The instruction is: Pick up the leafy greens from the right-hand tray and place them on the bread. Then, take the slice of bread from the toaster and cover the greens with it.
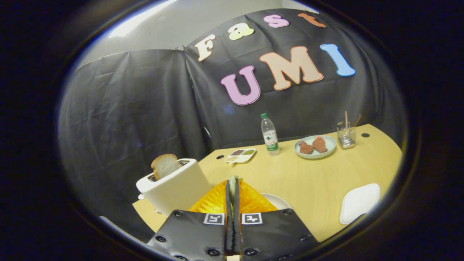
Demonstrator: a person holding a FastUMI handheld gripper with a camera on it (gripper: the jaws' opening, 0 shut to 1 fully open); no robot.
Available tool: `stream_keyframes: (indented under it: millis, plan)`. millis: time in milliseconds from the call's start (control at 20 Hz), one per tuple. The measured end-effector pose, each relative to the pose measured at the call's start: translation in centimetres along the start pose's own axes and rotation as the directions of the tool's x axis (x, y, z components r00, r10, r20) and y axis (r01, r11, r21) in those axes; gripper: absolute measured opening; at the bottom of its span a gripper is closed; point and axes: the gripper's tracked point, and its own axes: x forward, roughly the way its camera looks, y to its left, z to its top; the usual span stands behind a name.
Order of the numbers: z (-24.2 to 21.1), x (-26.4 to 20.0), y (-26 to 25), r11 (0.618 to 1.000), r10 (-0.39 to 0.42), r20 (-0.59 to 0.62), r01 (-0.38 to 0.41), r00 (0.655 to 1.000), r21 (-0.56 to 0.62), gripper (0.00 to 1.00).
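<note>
Greens (232, 181) show as a thin pale-green sliver pinched between the pressed-together fingers of the hand-held gripper (232, 188) at the lower centre of the frame, above the table (311, 181). Just left of the fingers stands a white toaster (174, 188) with a slice of bread (165, 165) poking up from its slot. A white plate's rim (277, 201) peeks out just right of the fingers. At the lower right lies a white tray (359, 207). Farther back, from centre to right, sit a small divided dish (240, 155), a water bottle (269, 135), a plate with two brown patties (314, 146) and a glass holding sticks (346, 135).
</note>
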Motion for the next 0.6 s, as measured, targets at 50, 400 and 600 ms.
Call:
stream_keyframes:
  millis: [50,400,600]
  plan:
    - [-0.3,0.4,0.8,1.0,0.016,-0.008,-0.016,1.0,0.015,0.04]
    - [-4.7,2.9,-0.6,0.998,-0.06,-0.13,0.062,0.99,0.012,0.04]
    - [-6.8,3.1,-3.7,0.986,-0.159,-0.189,0.147,0.969,-0.074,0.04]
